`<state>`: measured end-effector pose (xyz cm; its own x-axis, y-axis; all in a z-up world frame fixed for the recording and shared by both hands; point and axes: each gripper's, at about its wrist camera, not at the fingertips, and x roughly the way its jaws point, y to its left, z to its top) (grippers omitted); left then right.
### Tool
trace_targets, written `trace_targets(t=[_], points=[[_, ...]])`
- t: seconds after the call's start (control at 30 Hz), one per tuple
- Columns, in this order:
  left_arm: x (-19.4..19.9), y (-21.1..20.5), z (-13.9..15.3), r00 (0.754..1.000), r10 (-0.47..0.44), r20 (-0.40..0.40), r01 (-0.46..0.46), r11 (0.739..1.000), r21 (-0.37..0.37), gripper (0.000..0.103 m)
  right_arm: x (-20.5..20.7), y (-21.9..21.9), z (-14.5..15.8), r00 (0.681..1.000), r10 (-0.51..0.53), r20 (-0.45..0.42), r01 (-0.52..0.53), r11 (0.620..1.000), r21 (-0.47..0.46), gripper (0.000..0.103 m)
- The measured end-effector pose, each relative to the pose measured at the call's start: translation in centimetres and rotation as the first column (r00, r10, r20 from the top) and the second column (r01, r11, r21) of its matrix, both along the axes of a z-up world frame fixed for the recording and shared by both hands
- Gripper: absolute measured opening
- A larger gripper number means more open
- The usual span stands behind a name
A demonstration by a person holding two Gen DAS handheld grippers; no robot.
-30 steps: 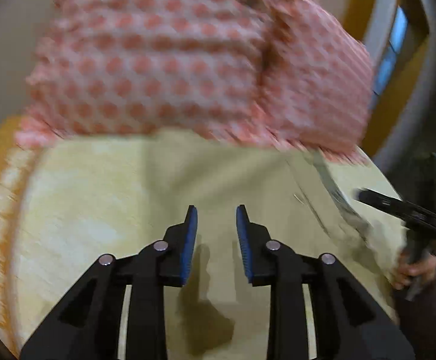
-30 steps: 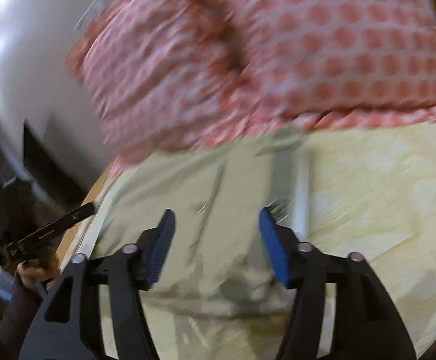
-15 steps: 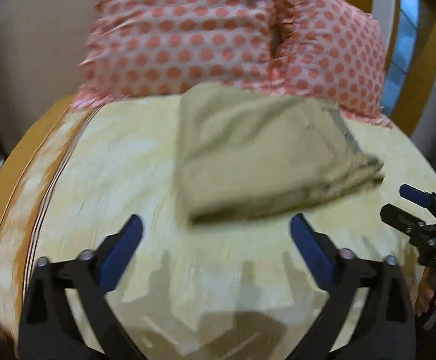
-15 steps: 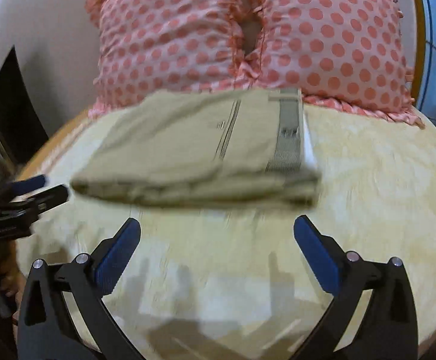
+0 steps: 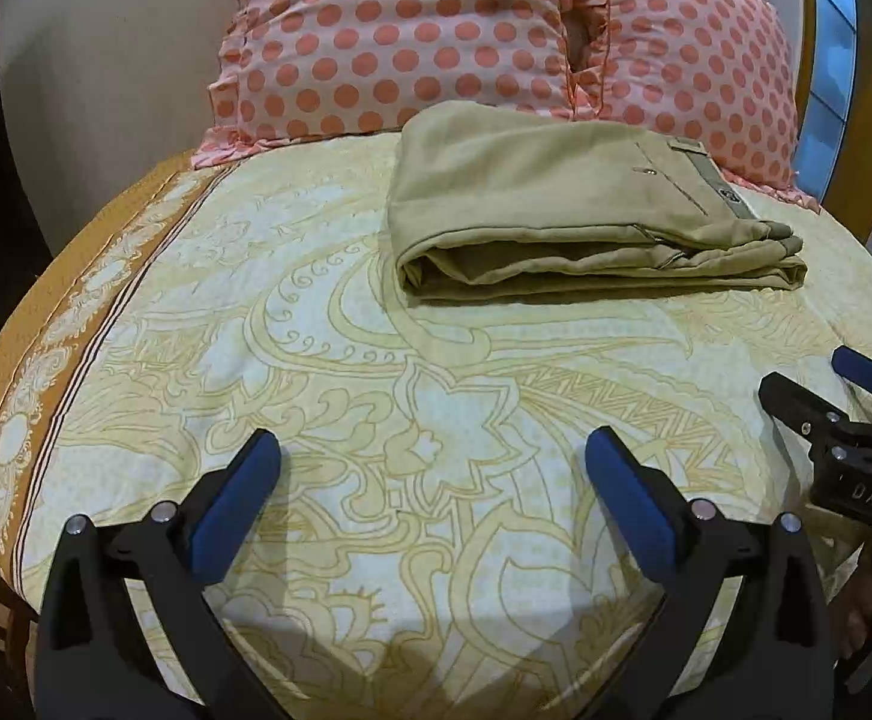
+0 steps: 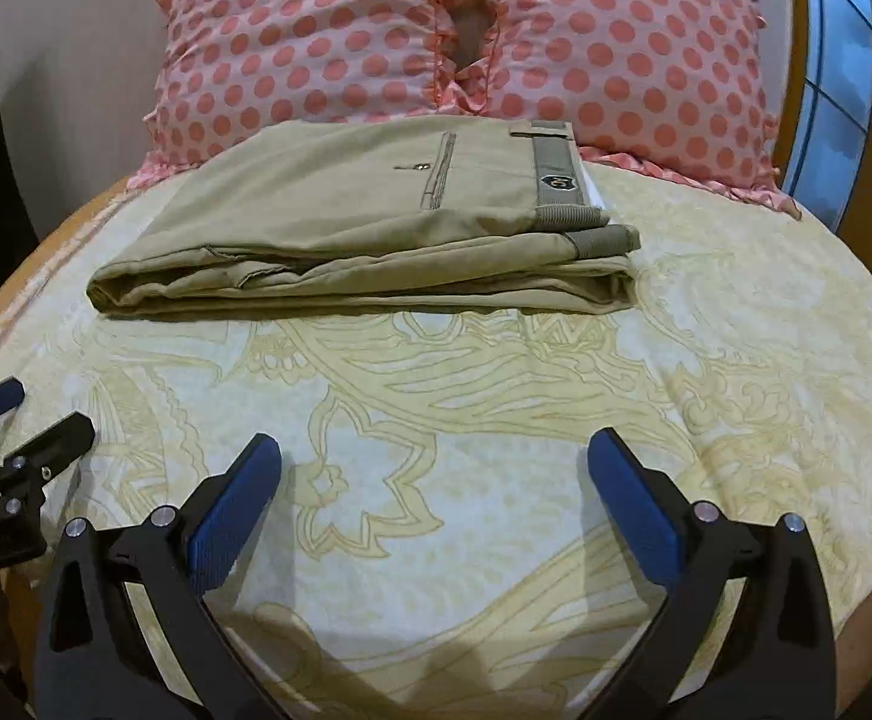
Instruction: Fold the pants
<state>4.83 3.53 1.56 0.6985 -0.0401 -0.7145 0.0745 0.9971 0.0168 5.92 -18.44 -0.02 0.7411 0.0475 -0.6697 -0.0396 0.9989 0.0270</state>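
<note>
Khaki pants (image 5: 568,204) lie folded into a flat rectangular stack on the bed, just in front of the pillows; they also show in the right wrist view (image 6: 375,216), with the waistband and a back pocket on top. My left gripper (image 5: 432,465) is open and empty, well back from the pants over the bedsheet. My right gripper (image 6: 432,465) is open and empty too, equally far back. Each gripper shows at the edge of the other's view: the right one (image 5: 856,414) and the left one (image 6: 9,420).
A yellow patterned bedsheet (image 5: 375,420) covers the bed, with an orange border (image 5: 93,276) on the left. Two pink polka-dot pillows (image 6: 327,42) lean at the head. A window (image 6: 838,60) is at the far right.
Both grippers opened wide and pulled back from the pants. The pants lie released as a folded stack, and the view has widened from close over the fabric to the whole bed.
</note>
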Motion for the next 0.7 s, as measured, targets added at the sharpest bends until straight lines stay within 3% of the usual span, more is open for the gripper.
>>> trace_targets(t=[0.7], points=[[-0.16, -0.05, -0.1, 1.0, -0.001, 0.013, 0.001, 1.0, 0.001, 0.101, -0.04, -0.08, -0.08, 1.0, -0.006, 0.008, 0.006, 1.0, -0.002, 0.102]])
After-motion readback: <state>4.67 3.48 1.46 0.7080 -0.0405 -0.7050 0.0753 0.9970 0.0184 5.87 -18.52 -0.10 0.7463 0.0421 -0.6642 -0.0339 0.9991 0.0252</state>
